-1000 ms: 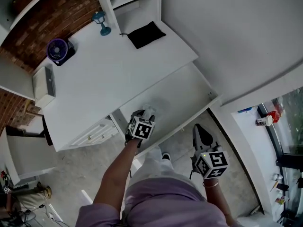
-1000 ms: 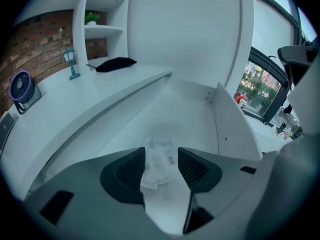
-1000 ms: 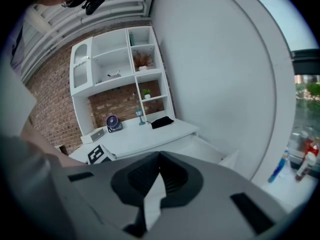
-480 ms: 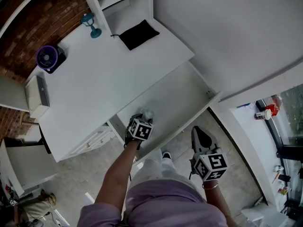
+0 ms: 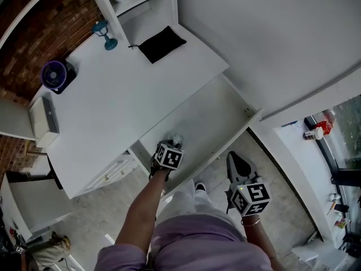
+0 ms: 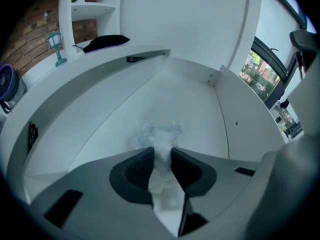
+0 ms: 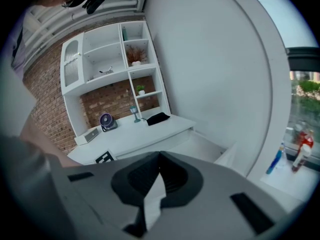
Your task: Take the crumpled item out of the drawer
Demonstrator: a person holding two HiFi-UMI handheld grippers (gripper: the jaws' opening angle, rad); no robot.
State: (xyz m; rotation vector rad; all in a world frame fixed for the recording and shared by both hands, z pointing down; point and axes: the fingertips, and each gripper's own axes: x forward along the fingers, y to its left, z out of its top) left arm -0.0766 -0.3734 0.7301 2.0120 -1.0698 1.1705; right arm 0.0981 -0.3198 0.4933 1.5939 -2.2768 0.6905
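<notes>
Narrowed from wide apart a second earlier, the left hand-held gripper (image 6: 161, 159) jaws are closing on the crumpled item (image 6: 159, 133) in the drawer (image 5: 220, 117), lower centre; the right hand-held gripper (image 5: 236, 160) jaws are together.

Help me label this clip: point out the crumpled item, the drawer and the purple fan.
crumpled item (image 6: 160, 134), left gripper view, on its bunched upper part.
drawer (image 5: 217, 114), head view, on its bare floor.
purple fan (image 5: 54, 73), head view, on the middle of its grille.
</notes>
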